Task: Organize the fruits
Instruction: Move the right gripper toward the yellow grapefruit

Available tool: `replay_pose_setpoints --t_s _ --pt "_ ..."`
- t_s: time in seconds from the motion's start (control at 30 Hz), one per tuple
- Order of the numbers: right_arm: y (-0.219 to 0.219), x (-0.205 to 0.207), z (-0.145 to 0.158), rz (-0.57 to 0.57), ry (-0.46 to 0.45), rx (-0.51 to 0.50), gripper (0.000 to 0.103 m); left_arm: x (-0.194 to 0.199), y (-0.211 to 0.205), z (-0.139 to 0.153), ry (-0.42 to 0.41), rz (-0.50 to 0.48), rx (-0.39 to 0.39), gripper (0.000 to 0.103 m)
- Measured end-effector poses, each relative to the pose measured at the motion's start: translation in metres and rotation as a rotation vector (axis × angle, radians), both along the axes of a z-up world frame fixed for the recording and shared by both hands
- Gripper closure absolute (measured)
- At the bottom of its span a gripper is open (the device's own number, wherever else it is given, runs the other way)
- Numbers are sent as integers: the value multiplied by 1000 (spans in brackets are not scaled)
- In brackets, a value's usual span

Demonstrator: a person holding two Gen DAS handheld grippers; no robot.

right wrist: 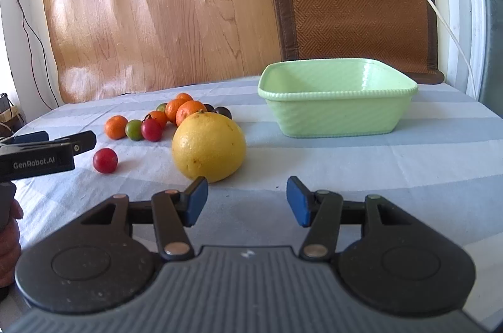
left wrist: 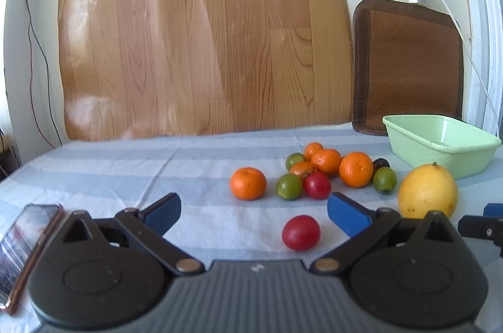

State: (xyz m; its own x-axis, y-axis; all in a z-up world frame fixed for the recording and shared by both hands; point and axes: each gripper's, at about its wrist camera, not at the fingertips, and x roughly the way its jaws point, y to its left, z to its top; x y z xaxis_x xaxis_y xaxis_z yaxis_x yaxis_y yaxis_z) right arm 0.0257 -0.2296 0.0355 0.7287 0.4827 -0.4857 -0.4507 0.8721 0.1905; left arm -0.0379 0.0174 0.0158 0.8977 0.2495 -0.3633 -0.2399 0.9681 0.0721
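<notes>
"GenRobot.AI" marks left tool [right wrist: 63,141]; both tools released, right tool [right wrist: 246,201] near grapefruit [right wrist: 209,149].

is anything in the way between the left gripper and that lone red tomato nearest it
Nothing visible. The left gripper is open, and the red tomato lies alone on the cloth just ahead, between its fingers. The other fruits sit farther back.

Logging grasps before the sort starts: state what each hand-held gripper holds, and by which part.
Nothing is held. The left hand-held gripper is open, a red tomato lying loose before it; the right hand-held gripper is open and empty.
</notes>
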Motion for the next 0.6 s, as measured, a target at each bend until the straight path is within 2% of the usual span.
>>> replay_pose_setpoints --t_s 0.23,0.4,0.6 --pt "-4 -1 1 -5 0 22 42 -10 -5 4 -70 49 36 0" --pt "-5 -1 2 -2 1 24 42 -23 -17 6 -154 65 109 0" --pt "-6 0 3 -1 3 25 41 -24 -16 7 -160 83 108 0"
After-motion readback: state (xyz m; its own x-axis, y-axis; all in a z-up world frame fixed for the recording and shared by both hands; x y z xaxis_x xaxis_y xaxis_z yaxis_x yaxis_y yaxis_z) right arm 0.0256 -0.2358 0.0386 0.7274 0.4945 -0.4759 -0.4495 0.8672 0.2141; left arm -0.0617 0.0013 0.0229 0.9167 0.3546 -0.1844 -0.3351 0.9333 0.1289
